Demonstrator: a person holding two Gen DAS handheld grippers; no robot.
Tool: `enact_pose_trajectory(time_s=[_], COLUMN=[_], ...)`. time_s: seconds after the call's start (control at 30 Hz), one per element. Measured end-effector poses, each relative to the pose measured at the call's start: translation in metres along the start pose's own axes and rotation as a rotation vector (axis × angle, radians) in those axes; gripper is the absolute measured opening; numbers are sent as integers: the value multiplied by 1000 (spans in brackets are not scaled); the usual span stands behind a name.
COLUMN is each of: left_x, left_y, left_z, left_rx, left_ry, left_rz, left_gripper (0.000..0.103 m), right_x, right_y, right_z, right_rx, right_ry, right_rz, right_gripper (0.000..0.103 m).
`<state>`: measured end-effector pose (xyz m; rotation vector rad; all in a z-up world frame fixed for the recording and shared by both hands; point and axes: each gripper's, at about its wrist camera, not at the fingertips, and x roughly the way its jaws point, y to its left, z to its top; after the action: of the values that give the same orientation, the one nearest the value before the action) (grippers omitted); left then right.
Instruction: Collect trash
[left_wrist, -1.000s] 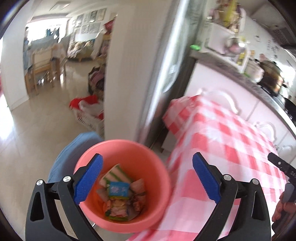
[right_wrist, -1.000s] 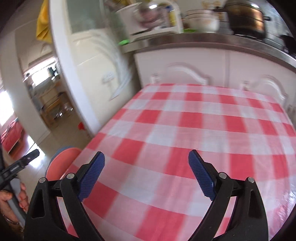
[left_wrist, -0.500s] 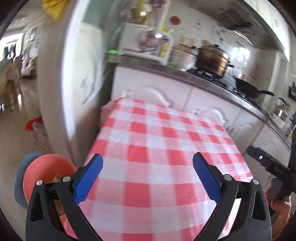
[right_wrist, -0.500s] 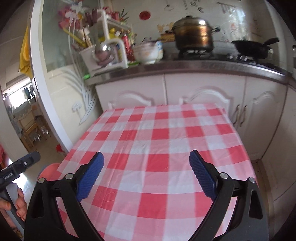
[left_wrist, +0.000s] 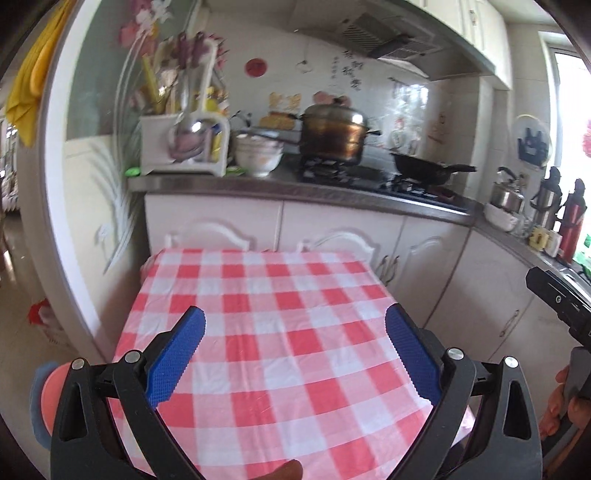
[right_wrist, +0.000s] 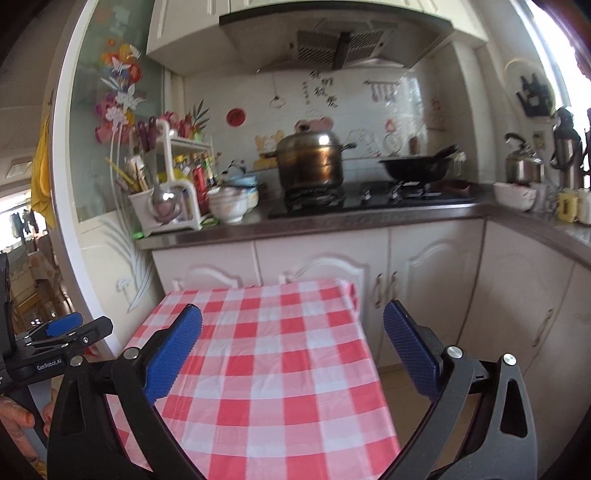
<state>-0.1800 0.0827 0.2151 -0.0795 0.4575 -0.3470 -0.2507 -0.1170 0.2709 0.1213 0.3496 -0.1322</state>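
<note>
Left wrist view: the left gripper (left_wrist: 293, 354) is seen low in the frame with its blue pads spread wide and nothing between them, so it is released; beneath it the checked tablecloth (left_wrist: 273, 332) is stretched over a table whose long axis runs from the bottom of the frame up toward the white cabinets (left_wrist: 325, 229); no trash is seen on the cloth; at the lower left edge a sliver of the pink bin (left_wrist: 50, 391) is caught, standing beside the table, its opening and contents hidden, so which way it points cannot be told; at the right edge part of the right gripper (left_wrist: 557, 299) and a hand are shown. Right wrist view: the right gripper (right_wrist: 291, 350) is released too, its jaws having just been opening, with nothing between them; the cloth is again shown bare, narrowing toward the cabinets; the left gripper is glimpsed at the lower left edge; a pot (right_wrist: 310, 162) and a pan (right_wrist: 413, 168) are seen on the stove in the upper middle. The table being clear, the collecting is judged done or nearly done, as far as can be seen.
</note>
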Motion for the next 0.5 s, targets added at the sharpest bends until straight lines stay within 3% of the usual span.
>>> enact_pose_trajectory(time_s=[0.2,0.5], left_x=[-16,-21], left_y=[-48,-97], left_z=[28,54], left_rx=[46,92], left_ry=[-82,-122], left_rz=[-37,-78], left_gripper=[97,97], right_x=[-50,-104], right_y=[-14,-26], right_z=[30,61], right_rx=[-33,-24], right_ry=[-58,-127], right_rz=[-100,-203], right_gripper=[99,99])
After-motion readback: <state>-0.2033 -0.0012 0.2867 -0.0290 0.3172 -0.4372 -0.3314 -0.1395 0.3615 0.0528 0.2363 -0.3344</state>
